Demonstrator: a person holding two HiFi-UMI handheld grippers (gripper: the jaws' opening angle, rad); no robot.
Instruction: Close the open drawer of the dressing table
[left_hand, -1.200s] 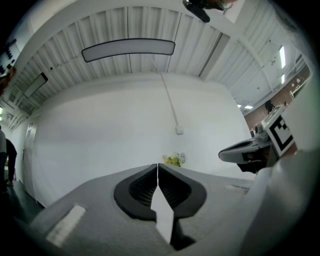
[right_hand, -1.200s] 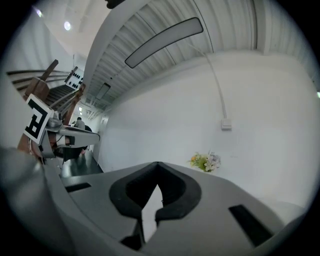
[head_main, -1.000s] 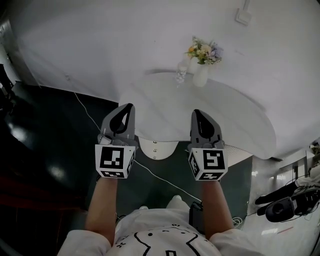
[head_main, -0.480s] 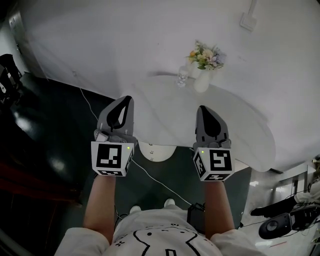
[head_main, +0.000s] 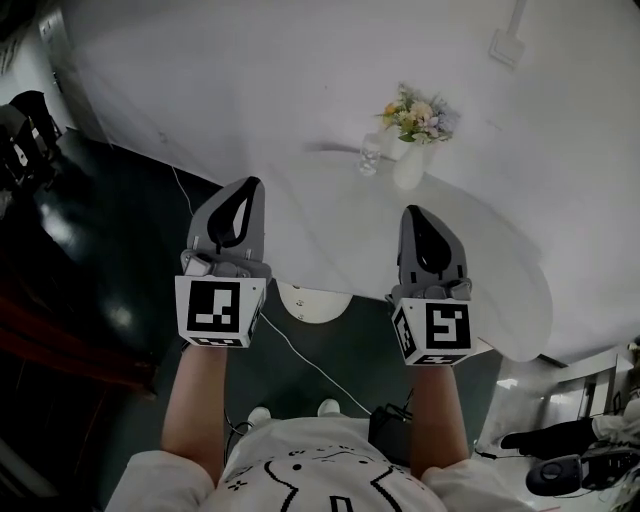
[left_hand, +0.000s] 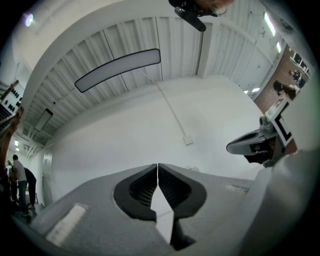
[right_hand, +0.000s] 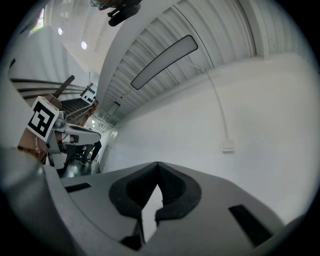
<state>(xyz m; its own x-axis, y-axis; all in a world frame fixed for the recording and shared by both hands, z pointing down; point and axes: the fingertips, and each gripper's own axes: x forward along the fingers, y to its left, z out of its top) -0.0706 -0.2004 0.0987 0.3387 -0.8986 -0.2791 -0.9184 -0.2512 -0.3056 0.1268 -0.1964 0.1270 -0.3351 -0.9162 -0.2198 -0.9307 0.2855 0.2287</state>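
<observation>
Drawer (head_main: 312, 302) front peeked past dressing table (head_main: 480, 260) edge, extent unclear. Left gripper (head_main: 253, 184), right gripper (head_main: 412, 211) held above, pressed together, empty; pushing would need one lowered to front.

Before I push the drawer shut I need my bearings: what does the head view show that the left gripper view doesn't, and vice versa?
Head view only: the dressing table, its drawer front with knobs below the tabletop edge, the vase of flowers, a glass beside it, the person's arms. Left gripper view only: a long ceiling light, bystanders at far left, and that the left tool has its jaws together with nothing between. Both: the right tool and the wall socket.
</observation>
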